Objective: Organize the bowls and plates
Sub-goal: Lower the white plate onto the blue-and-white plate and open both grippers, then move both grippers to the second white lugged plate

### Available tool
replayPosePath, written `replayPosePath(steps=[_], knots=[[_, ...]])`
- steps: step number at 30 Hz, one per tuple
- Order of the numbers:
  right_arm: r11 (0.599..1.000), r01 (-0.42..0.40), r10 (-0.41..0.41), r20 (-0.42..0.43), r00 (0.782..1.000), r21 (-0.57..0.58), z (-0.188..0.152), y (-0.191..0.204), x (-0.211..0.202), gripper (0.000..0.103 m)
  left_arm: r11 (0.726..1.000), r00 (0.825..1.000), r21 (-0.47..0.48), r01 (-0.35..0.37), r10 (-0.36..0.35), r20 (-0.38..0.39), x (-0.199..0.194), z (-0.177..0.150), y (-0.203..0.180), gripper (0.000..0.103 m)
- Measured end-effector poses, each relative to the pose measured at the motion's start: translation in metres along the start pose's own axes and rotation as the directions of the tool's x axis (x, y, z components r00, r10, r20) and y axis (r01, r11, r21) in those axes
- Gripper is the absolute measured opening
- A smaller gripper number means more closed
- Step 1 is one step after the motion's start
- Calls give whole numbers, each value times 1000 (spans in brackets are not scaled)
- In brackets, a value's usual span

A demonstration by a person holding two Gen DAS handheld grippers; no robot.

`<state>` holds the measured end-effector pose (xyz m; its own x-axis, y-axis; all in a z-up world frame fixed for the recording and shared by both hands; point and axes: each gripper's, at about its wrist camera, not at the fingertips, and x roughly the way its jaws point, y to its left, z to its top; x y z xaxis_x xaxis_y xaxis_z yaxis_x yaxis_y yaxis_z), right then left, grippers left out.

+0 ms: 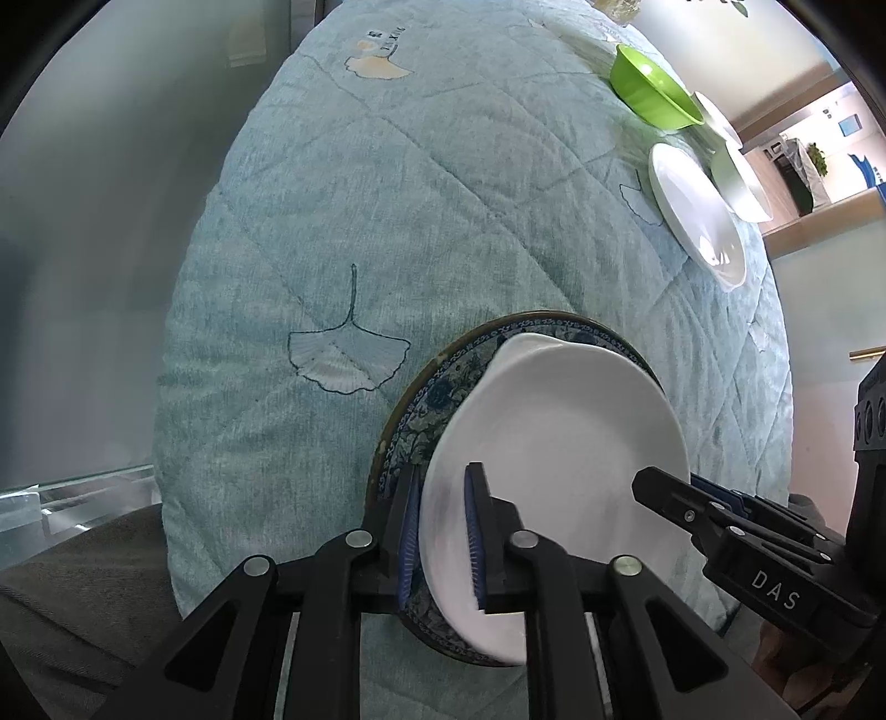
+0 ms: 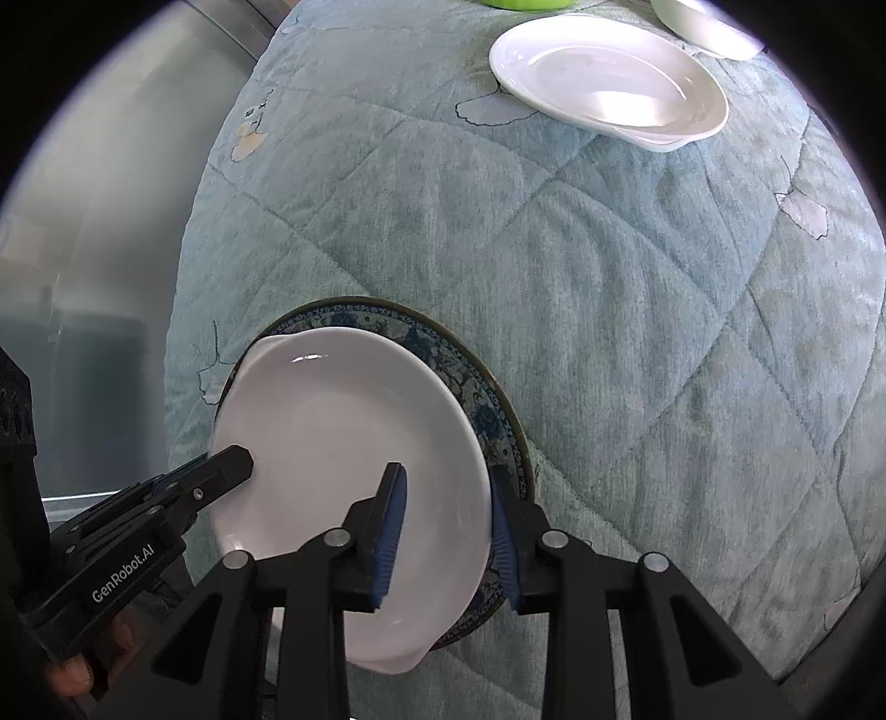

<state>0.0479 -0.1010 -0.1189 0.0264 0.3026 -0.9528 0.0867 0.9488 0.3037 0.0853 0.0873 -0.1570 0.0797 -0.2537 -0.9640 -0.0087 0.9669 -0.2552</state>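
A white oval plate lies on a larger blue-patterned plate on the quilted teal cloth. My left gripper straddles the white plate's near left rim, one pad outside and one inside, both against it. My right gripper straddles the opposite rim. Its inner pad stands clear of the plate, with bare white surface showing between the pads, so it is open. Each gripper shows from the side in the other wrist view.
Farther back on the cloth sit a green bowl, a second white oval plate and a white bowl. The cloth's left edge drops off to a grey floor. A hand holds the left gripper's handle.
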Motion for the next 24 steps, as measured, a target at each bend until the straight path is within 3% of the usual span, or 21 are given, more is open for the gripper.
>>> replayPosePath(steps=[3, 5, 7, 9, 14, 24], knots=[[1000, 3, -2, 9, 1000, -17, -3, 2, -6, 47, 1000, 1000, 10, 6, -6, 14, -9, -1, -1, 19], [999, 15, -14, 30, 999, -40, -5, 2, -15, 54, 1000, 1000, 18, 8, -8, 25, -16, -1, -1, 27], [998, 30, -26, 56, 998, -61, -8, 1, -23, 58, 1000, 999, 21, 4, -5, 45, -25, 0, 2, 42], [996, 46, -41, 73, 996, -74, -11, -3, -28, 59, 1000, 998, 10, 8, -9, 56, -30, 2, 6, 50], [997, 30, -26, 44, 999, -70, -7, -15, -21, 60, 999, 999, -27, 40, -40, -2, -19, 7, 20, 50], [993, -14, 8, -48, 999, -120, -6, 3, 9, 61, 993, 989, -59, 105, -111, -97, 18, 4, 21, 47]])
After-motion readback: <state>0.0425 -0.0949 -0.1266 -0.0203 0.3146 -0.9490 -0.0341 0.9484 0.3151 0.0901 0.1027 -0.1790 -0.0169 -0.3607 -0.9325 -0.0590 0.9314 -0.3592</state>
